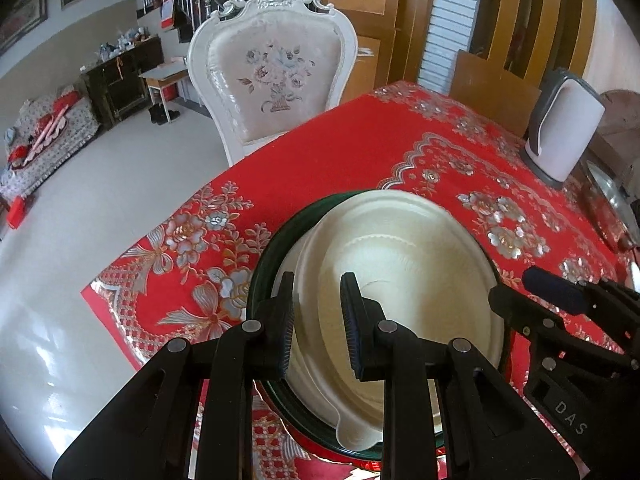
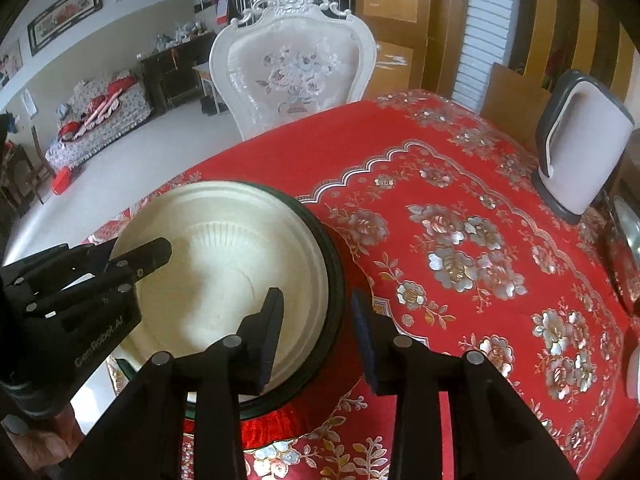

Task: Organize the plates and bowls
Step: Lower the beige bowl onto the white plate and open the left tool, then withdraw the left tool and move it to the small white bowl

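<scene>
Left gripper (image 1: pixel 317 322): jaws parted by a moderate gap, straddling the near-left rim of a cream disposable plate (image 1: pixel 400 280); one finger (image 1: pixel 286 320) outside the rim, the other over the plate's inner surface. No firm clamp visible; contact of pads with rim cannot be confirmed.

Right gripper (image 2: pixel 316 340): jaws parted, straddling the right-hand edge of the stack; left finger (image 2: pixel 270 336) over the cream plate (image 2: pixel 224 264), right finger over the red floral tablecloth (image 2: pixel 460 240). Nothing held.

Cream plate: seated inside a dark green plate (image 1: pixel 264 264), whose rim (image 2: pixel 334 280) shows as a dark ring around it. In the left wrist view, a second cream rim offset at the left, indicating more than one cream piece stacked. Stack located at the near-left corner of the table.

White electric kettle (image 1: pixel 564 128) upright at the far right edge of the table, well apart from the stack. Ornate white chair (image 1: pixel 272 68) beyond the far table edge.
</scene>
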Tool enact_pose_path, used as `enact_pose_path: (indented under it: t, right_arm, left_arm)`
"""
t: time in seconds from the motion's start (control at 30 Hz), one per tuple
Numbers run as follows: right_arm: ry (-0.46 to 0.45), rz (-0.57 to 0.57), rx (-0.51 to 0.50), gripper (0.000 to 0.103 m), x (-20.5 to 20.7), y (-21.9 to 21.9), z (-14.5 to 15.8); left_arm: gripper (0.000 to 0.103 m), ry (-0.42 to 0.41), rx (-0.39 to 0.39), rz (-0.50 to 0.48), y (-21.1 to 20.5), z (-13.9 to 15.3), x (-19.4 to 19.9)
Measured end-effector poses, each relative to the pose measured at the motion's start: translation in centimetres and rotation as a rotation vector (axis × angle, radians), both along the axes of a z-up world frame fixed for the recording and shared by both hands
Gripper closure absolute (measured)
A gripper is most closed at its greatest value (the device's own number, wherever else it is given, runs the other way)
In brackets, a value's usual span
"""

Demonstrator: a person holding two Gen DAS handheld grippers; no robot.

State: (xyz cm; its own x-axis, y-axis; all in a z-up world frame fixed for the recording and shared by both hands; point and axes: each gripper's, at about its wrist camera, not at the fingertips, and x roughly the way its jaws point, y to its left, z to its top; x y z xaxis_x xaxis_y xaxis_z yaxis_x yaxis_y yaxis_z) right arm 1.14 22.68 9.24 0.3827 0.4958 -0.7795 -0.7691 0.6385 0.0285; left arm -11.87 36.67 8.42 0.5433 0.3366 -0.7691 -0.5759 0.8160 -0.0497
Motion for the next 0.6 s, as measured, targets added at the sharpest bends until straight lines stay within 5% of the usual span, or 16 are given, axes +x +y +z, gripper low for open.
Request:
enact_pose_path:
  t: [0.2,0.27,0.33,0.6]
  right_arm:
    - [0.013,0.0,0.012,0.062,-0.1,-0.7,0.0]
    - [0.03,0.0,0.025,0.062,0.0,-1.0,-0.1]
    - [0.03,-0.003,0.025,0.062,0.0,-1.2,-0.1]
    - [0.023,-0.029,0.052,0.062,-0.4,-3.1,0.3]
  left_arm:
    - [0.075,-0.028,0.038,0.03,-0.3,0.9,-0.4]
    - [0.059,-0.039,0.056,0.036,-0.6,1.3,-0.6]
    - [0.054,-0.056,0.067,0.038,-0.8,1.7,-0.8]
    - [0.054,-0.106,0.076,-0.019,-3.7,2.9,-0.5]
